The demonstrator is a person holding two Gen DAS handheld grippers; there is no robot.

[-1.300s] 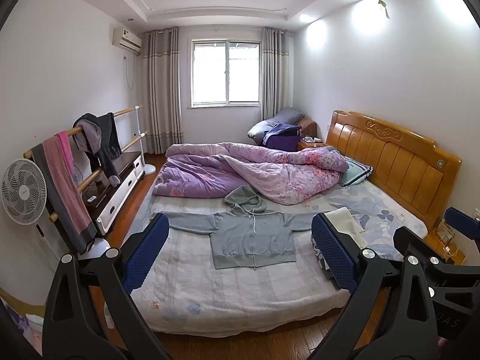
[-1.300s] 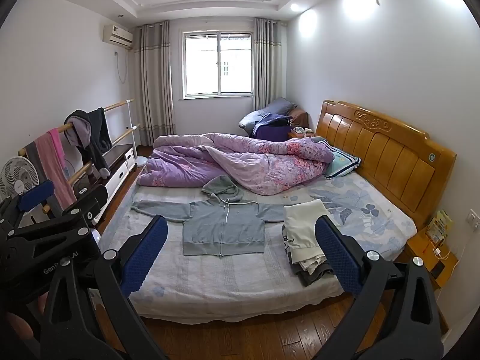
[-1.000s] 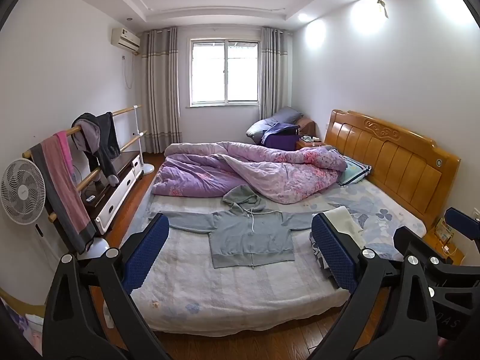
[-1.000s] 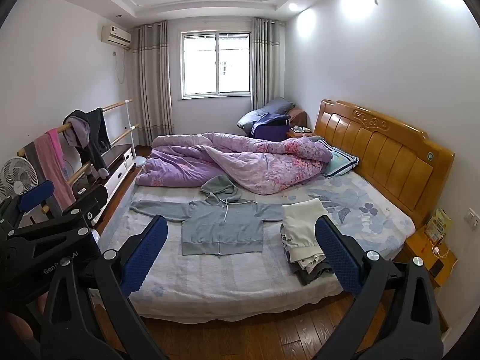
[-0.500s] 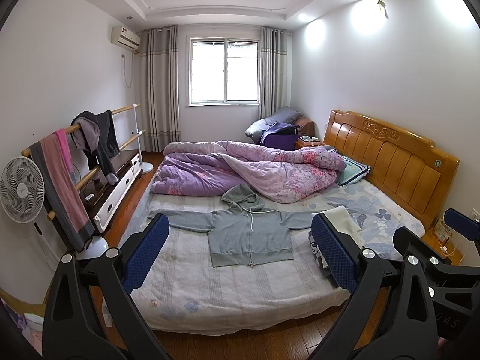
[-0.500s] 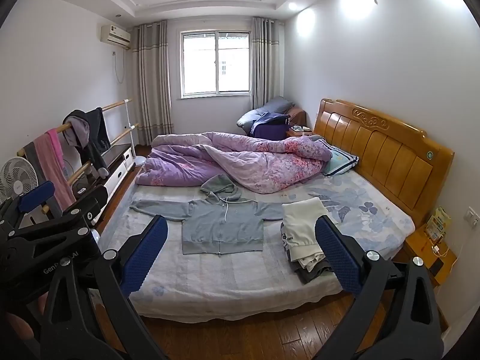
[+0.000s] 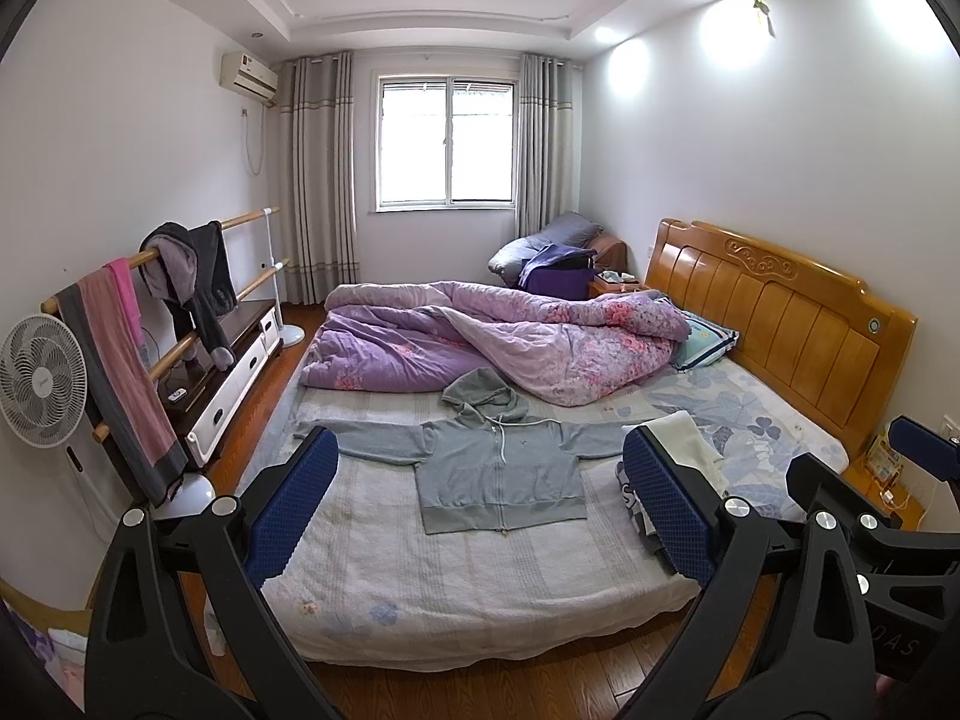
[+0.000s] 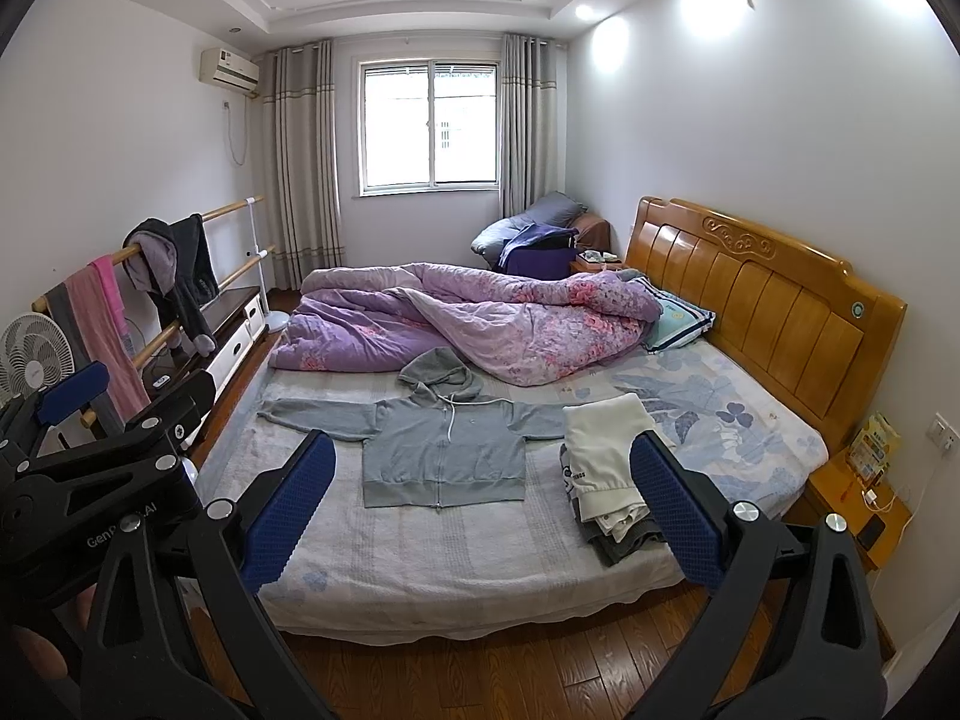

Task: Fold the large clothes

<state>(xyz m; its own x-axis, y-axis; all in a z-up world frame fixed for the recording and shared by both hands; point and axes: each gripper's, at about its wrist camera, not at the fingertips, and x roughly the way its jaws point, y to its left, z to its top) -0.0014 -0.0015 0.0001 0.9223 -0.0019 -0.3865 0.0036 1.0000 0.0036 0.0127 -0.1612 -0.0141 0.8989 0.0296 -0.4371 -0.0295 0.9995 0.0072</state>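
The grey hoodie lies flat and unfolded mid-bed beside a folded pile, so folding seems unstarted; both the left tool and right tool gape wide, holding nothing.

We see a gray hoodie lying flat on the bed, arms spread out wide. Far behind it sits a bunched purple blanket, and a pile of folded clothes lies just right of the hoodie. Our left gripper is wide open, well apart from the bed.
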